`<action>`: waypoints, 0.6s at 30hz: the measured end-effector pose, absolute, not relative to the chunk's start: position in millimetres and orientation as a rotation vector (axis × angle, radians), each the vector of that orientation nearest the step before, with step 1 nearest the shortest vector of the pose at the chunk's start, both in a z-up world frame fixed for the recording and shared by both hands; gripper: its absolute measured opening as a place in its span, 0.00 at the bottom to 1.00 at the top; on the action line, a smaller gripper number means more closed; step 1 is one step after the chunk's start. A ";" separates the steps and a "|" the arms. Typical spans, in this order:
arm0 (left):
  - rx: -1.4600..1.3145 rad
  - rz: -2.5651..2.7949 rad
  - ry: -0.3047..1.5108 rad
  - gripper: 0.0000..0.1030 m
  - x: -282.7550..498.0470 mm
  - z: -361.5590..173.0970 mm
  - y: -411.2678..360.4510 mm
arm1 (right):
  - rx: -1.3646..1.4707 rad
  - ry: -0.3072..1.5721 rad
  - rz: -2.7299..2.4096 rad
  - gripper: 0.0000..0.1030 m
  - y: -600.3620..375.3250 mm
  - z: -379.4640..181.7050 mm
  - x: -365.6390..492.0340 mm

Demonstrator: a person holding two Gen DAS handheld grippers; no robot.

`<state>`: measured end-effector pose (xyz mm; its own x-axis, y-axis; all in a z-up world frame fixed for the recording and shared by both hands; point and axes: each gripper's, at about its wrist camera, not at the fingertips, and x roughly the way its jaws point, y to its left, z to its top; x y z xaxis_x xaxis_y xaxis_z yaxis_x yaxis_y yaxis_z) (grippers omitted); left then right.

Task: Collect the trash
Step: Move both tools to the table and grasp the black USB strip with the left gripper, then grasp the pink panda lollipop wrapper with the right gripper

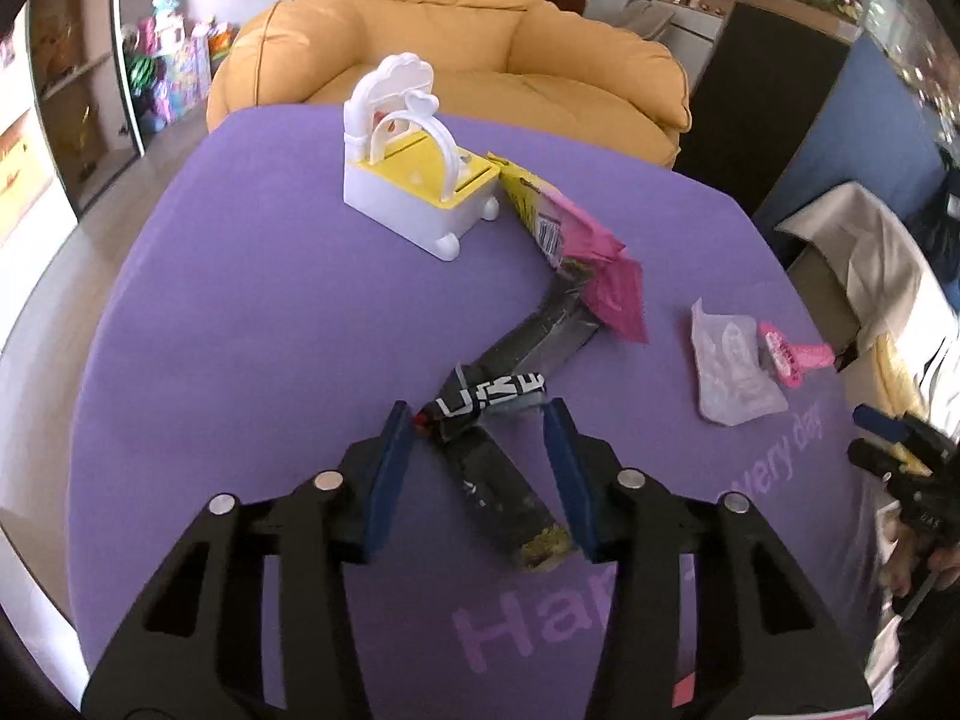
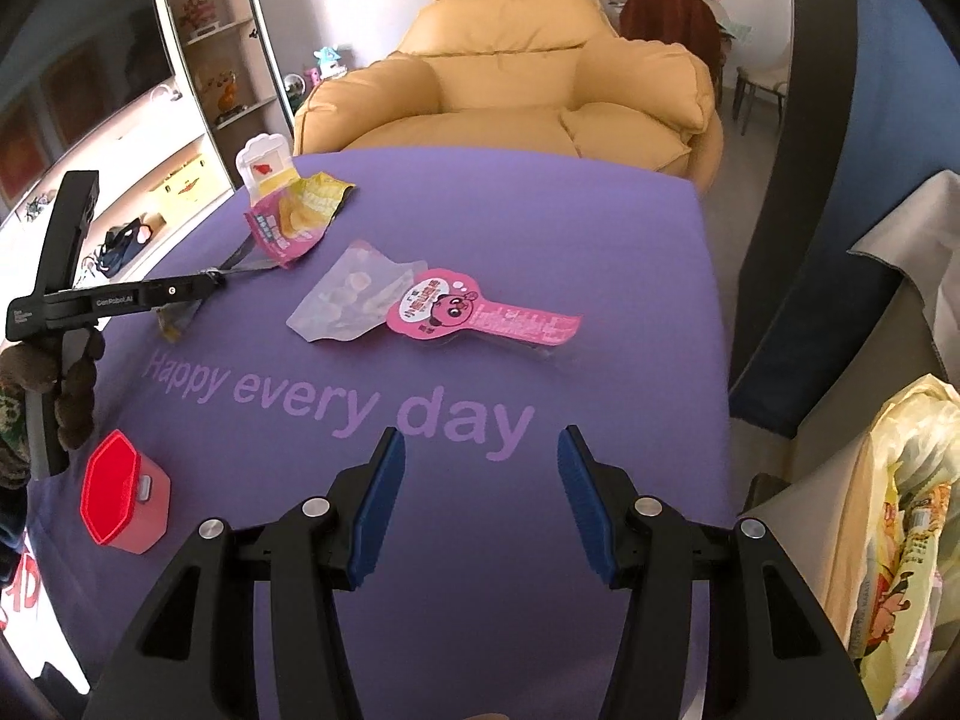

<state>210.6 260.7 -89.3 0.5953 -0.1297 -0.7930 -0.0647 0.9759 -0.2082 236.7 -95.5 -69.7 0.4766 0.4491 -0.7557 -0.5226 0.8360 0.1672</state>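
Purple table cover [image 1: 240,312] fills both views, printed with pale lettering reading "Happy every day" [image 2: 336,396]. Behind the table stands a tan armchair [image 2: 510,72]. At the right edge of the right wrist view a printed plastic bag [image 2: 900,540] sits beside the table.

Left gripper [image 1: 480,420] is low over the cover, its blue pads [image 1: 390,468] set part way apart on either side of a long black wrapper [image 1: 498,462]. One pad tip is at the wrapper's crumpled end and the other is just beside it; whether they press on it I cannot tell. The wrapper runs away from the gripper toward a pink and yellow wrapper [image 1: 576,240], which lies against a white and yellow toy box [image 1: 414,180].

Right gripper [image 2: 477,444] hovers over bare cover near the lettering, its fingers wide and empty. Beyond it lies a clear blister pack [image 2: 354,300] with a pink card [image 2: 480,315] on it, well apart from the black wrapper. A small red box [image 2: 123,492] stands near the left edge of that view, beside the person's hand [image 2: 66,384] on the left gripper's handle.
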 end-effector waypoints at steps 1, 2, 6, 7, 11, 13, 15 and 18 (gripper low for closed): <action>-0.251 -0.049 0.931 0.39 210.1 -89.5 259.4 | -0.092 0.888 0.596 0.49 -95.8 -69.0 237.1; -0.264 -0.052 0.925 0.38 208.9 -89.2 257.5 | -0.092 0.884 0.603 0.49 -95.6 -68.4 237.9; -0.278 -0.066 0.884 0.37 197.0 -82.9 247.5 | -0.122 0.860 0.629 0.49 -88.5 -65.2 249.6; -0.288 -0.080 0.890 0.37 194.5 -82.4 243.0 | -0.138 0.849 0.614 0.49 -84.6 -63.8 256.0; -0.266 -0.108 0.957 0.37 189.9 -88.7 224.4 | -0.130 0.825 0.558 0.48 -75.1 -60.2 288.2; -0.242 -0.104 0.974 0.37 186.9 -90.9 216.0 | -0.139 0.851 0.529 0.27 -70.0 -63.4 307.8; -0.219 -0.096 0.968 0.37 182.4 -90.4 212.7 | -0.162 0.894 0.506 0.21 -66.0 -71.1 324.4; -0.215 -0.093 0.964 0.37 178.0 -90.9 211.4 | -0.168 0.952 0.491 0.21 -65.6 -85.7 336.7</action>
